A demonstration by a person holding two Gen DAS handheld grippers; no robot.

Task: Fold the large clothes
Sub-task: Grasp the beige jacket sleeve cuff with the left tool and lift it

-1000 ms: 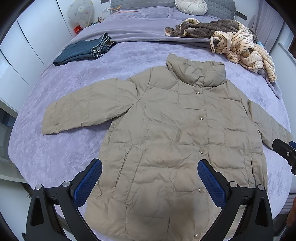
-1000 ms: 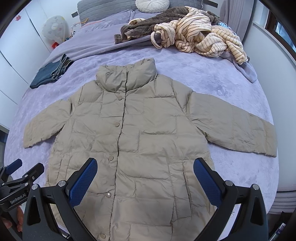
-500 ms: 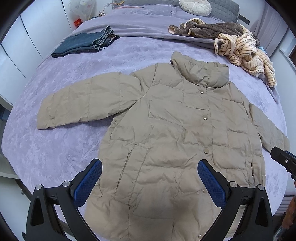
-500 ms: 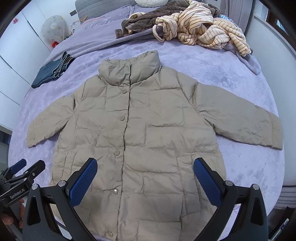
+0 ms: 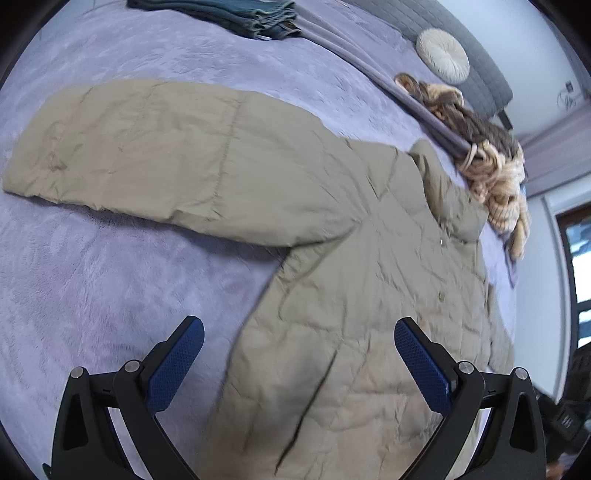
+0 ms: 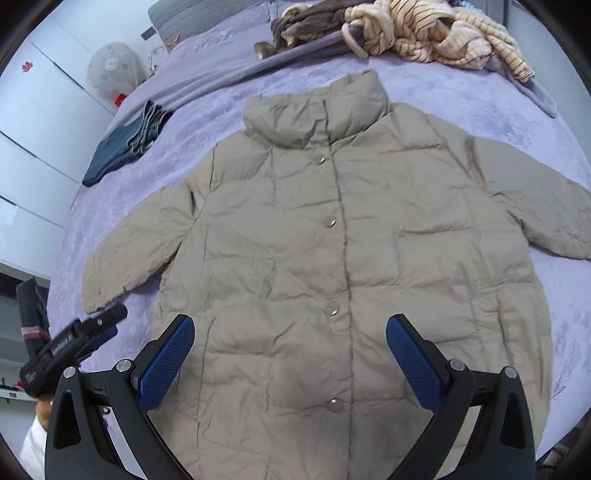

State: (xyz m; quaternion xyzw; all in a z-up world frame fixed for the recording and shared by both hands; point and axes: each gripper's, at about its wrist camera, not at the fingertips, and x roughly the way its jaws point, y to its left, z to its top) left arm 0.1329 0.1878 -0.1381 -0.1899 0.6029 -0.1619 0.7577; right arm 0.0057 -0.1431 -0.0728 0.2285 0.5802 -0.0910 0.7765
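Observation:
A large beige puffer jacket lies flat, front up and buttoned, on the lilac bedspread, both sleeves spread out. In the left wrist view its left sleeve stretches across the upper left and its body fills the lower right. My left gripper is open and empty, low over the jacket's left side edge below the armpit; it also shows in the right wrist view near the sleeve cuff. My right gripper is open and empty above the jacket's lower front.
Folded blue jeans lie at the bed's left side, also in the left wrist view. A heap of striped and brown clothes sits near the head of the bed. A round cream cushion rests against the grey headboard. White cabinets stand left.
My left gripper has swung left and dropped close to the jacket's left side and sleeve. My right gripper has moved lower and closer over the jacket's front. Both stay open.

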